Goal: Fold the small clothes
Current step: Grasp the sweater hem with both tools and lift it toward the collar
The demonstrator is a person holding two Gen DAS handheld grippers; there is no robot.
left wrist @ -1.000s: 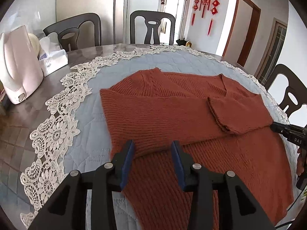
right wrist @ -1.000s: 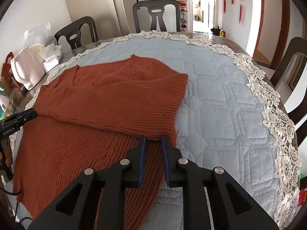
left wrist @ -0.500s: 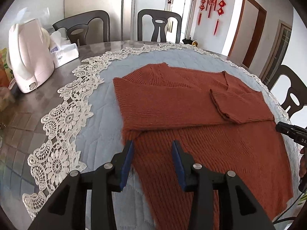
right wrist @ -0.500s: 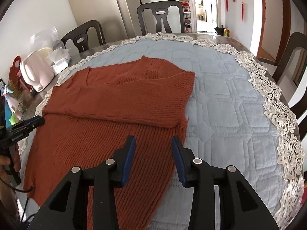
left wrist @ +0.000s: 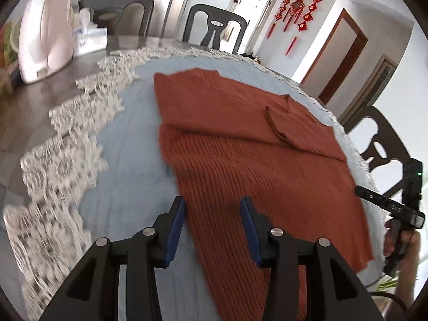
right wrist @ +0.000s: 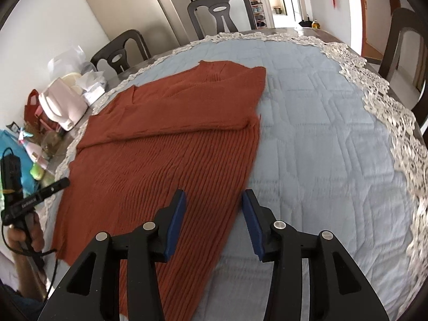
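The rust-red knitted sweater (left wrist: pixel 256 160) lies flat on the blue quilted cloth (right wrist: pixel 321 139) that covers the table (left wrist: pixel 32 112), with both sleeves folded across the chest. The left gripper (left wrist: pixel 212 224) hovers over the sweater's left side edge near the hem; its jaws have just been opening and stand apart, pressing on nothing. The right gripper (right wrist: pixel 214 216) hovers over the opposite side edge — its jaws have also just been opening, and they grip nothing. In the left wrist view a pink kettle (left wrist: pixel 45 40) stands at 10 o'clock from the sweater, with a tissue box (left wrist: pixel 89 36) just beside it. White lace (right wrist: pixel 393 112) borders the cloth.
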